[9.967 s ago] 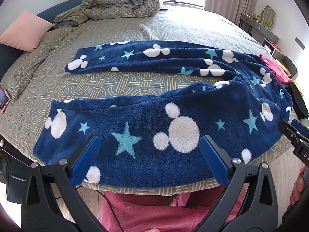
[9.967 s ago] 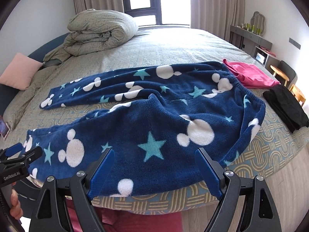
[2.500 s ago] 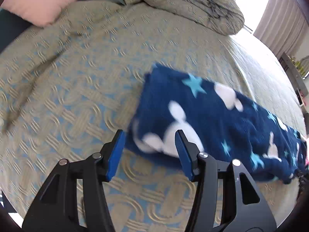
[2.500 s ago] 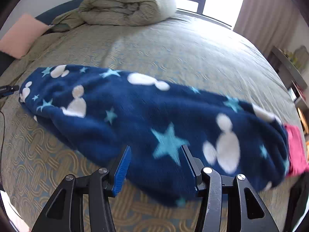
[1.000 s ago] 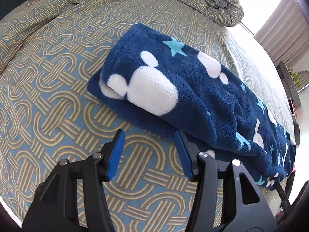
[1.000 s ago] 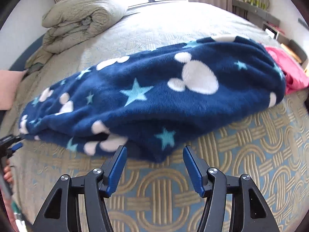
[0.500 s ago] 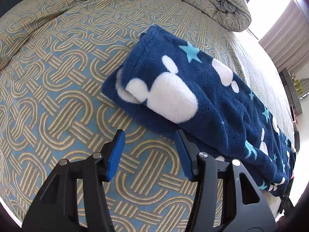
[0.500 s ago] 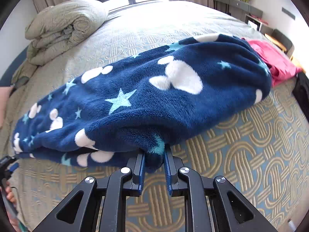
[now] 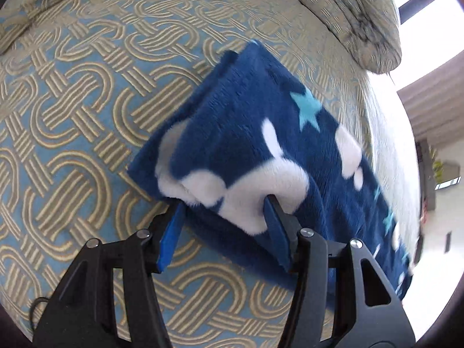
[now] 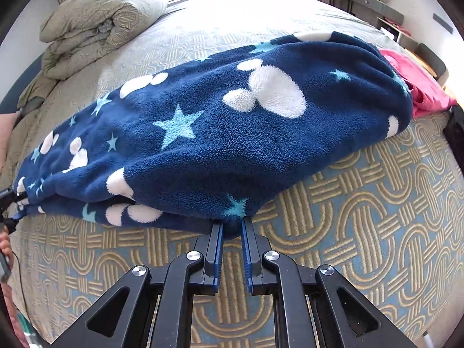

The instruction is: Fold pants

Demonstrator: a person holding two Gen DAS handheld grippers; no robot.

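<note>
No writing can be read. The pants [image 10: 203, 133], navy fleece printed with white mouse heads and pale blue stars, are laid lengthwise, doubled over, on the patterned bedspread [image 10: 377, 232]. Their near edge is pinched by the right gripper [image 10: 231, 229], whose jaws have just been closing. The leg end [image 9: 232, 179] is straddled by the left gripper [image 9: 223, 211], jaws apart.

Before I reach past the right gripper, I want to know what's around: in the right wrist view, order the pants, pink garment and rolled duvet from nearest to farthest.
1. Pants: pinched in the right gripper.
2. Pink garment: right, behind the pants.
3. Rolled duvet: far left, top of the bed.
</note>
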